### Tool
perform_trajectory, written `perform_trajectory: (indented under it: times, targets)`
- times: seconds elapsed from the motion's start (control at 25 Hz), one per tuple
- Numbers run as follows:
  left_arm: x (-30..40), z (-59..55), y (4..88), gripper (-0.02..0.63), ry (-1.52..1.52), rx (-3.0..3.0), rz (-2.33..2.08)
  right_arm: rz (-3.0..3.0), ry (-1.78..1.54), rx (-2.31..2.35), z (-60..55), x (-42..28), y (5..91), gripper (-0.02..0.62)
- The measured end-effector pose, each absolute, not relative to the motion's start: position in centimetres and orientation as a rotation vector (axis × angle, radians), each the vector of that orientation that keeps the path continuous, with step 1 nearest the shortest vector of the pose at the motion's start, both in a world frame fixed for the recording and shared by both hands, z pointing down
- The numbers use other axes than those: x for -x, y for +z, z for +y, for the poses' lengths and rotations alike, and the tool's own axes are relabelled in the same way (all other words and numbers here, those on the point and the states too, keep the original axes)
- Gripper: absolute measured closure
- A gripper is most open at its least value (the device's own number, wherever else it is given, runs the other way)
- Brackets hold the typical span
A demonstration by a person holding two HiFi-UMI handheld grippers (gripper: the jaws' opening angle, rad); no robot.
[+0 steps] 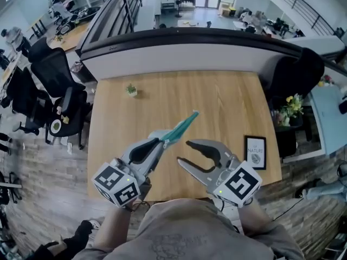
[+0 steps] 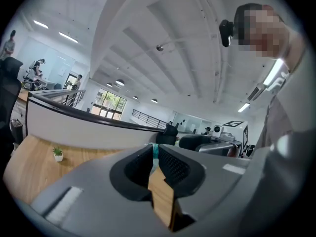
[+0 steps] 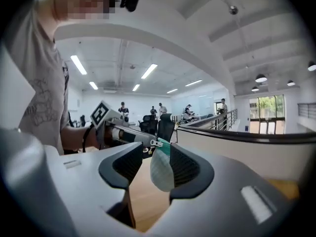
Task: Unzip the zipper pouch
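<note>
A teal zipper pouch (image 1: 181,126) hangs in the air above the wooden table (image 1: 217,102) and slants up to the right. My left gripper (image 1: 161,141) is shut on its lower left end. In the left gripper view only a thin teal edge of the pouch (image 2: 155,151) shows between the nearly closed jaws. My right gripper (image 1: 183,151) stands open just right of the held end, not touching the pouch. In the right gripper view the pouch (image 3: 162,171) hangs ahead of the open jaws, with its silver zipper pull (image 3: 155,143) beside the left gripper (image 3: 123,132).
A small potted plant (image 1: 131,90) stands at the table's far left, and a framed sign (image 1: 255,152) lies near its right edge. Black office chairs (image 1: 54,75) stand left of the table. Another dark chair (image 1: 295,72) and yellow flowers (image 1: 293,106) are on the right.
</note>
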State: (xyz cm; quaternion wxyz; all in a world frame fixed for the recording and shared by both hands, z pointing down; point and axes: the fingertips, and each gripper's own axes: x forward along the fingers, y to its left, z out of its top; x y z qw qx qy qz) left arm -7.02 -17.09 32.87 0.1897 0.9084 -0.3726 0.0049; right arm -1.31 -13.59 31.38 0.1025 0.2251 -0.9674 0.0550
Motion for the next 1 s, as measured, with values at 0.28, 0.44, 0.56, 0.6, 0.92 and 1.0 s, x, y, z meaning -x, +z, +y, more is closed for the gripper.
perform_trajectory:
  times: [0.28,0.44,0.56,0.6,0.92,1.0]
  targets:
    - [5.4,-16.5,32.8,0.571,0.088,-2.609,-0.986,-2.725,-0.229,-0.503,-13.0,3.3,31.6,0.413]
    - [4.7,-16.1,33.0,0.571,0.106,-2.628,-0.954,-2.550,-0.484,-0.407,-12.6,3.5,32.7,0.413]
    - [4.2,-15.9,33.2,0.571,0.118,-2.632,-0.927,-2.504,-0.556,-0.380,-12.5,3.9,33.1,0.416]
    - [4.1,-15.9,33.3,0.571,0.121,-2.631,-0.925,-2.489,-0.576,-0.373,-12.5,4.0,33.3,0.429]
    - [4.0,-15.6,34.7,0.571,0.199,-2.627,-0.882,-2.370,-0.709,-0.279,-12.5,3.7,34.6,0.518]
    - [3.9,-15.5,34.7,0.571,0.200,-2.624,-0.873,-2.373,-0.715,-0.268,-12.5,3.6,34.5,0.529]
